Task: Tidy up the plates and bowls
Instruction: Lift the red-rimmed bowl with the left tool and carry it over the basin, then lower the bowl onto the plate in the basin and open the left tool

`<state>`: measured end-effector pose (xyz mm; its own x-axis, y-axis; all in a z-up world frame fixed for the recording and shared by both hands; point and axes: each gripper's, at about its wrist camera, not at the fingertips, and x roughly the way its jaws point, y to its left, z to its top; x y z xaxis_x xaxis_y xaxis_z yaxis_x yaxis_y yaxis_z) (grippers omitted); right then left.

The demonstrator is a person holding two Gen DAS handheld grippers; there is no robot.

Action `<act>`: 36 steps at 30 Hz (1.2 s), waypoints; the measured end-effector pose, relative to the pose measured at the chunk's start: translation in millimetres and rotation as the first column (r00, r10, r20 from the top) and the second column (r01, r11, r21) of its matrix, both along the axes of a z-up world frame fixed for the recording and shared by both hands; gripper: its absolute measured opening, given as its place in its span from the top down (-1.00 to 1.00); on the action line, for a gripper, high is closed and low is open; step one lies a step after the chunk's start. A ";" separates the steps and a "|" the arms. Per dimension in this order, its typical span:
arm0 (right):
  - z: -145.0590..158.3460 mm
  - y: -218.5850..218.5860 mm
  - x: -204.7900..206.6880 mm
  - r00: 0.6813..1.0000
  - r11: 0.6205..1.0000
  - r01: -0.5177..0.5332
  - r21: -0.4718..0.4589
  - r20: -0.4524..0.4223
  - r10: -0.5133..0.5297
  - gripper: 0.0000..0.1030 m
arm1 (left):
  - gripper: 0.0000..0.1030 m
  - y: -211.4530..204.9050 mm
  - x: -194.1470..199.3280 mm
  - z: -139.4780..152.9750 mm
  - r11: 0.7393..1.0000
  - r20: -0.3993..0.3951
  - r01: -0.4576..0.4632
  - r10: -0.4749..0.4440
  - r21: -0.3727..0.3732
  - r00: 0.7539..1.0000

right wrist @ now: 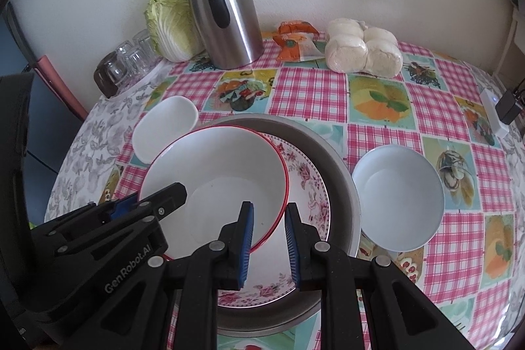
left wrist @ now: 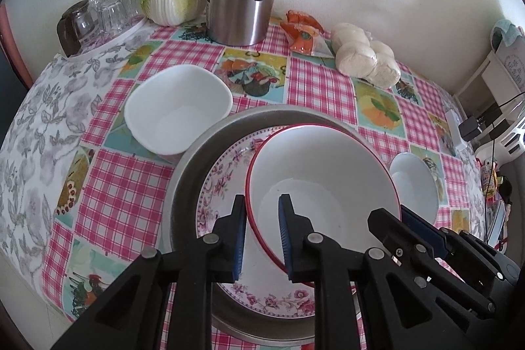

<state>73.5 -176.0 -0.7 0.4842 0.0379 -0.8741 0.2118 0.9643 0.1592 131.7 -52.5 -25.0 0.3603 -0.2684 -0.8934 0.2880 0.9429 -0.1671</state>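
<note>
- I have both tools at the red-rimmed bowl, one on each side of it. It sits tilted in the floral plate, which lies in the grey metal pan.
- Left tool: its fingers straddle the bowl's near-left rim, one pad outside, one inside. A gap shows on both sides, so I read it as apart, not clamped.
- Right tool: the same on the near-right rim, with the left pad inside and the right pad outside over the plate. It is also apart, with the rim between the pads.
- The relation that matters: the rim runs straight between each pair of pads, and both tools stand about equally near. The bowl has no long axis, so I judge that a two-sided pinch and a straight lift suit it.
- The bowl leans toward the pan's left side, so I expect it may slide on the glazed plate if one side closes first.
- Other task pieces: the white squarish bowl is just left of the pan, and the pale round bowl is just right of it. Both are upright on the bench.
- The bench wears a glossy checked oilcloth that looks slick.
- At the back, well apart, stand a steel jug, a cabbage, upturned glasses and bagged buns.
- Room to lift looks free overhead.
</note>
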 end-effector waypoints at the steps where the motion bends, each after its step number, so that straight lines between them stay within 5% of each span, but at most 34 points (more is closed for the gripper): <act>1: -1.6 -0.9 0.4 1.000 1.000 0.002 0.003 -0.004 -0.002 0.59 | 0.64 -1.3 0.6 -1.9 1.000 -0.003 0.002 -0.002 0.005 1.000; 16: -14.2 -7.7 5.1 1.000 1.000 0.014 0.026 -0.023 -0.013 0.59 | 0.64 -6.8 6.3 -18.2 1.000 -0.028 0.001 0.000 0.015 1.000; 36: -14.4 -7.1 6.0 1.000 0.999 0.003 0.039 -0.011 -0.003 0.54 | 0.37 -1.5 8.1 -19.8 0.999 -0.044 -0.034 0.034 0.008 0.998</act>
<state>79.5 -183.0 -15.1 0.4746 0.0706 -0.8774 0.2165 0.9568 0.1941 139.7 -54.0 -44.8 0.3297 -0.2500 -0.9104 0.2482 0.9533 -0.1718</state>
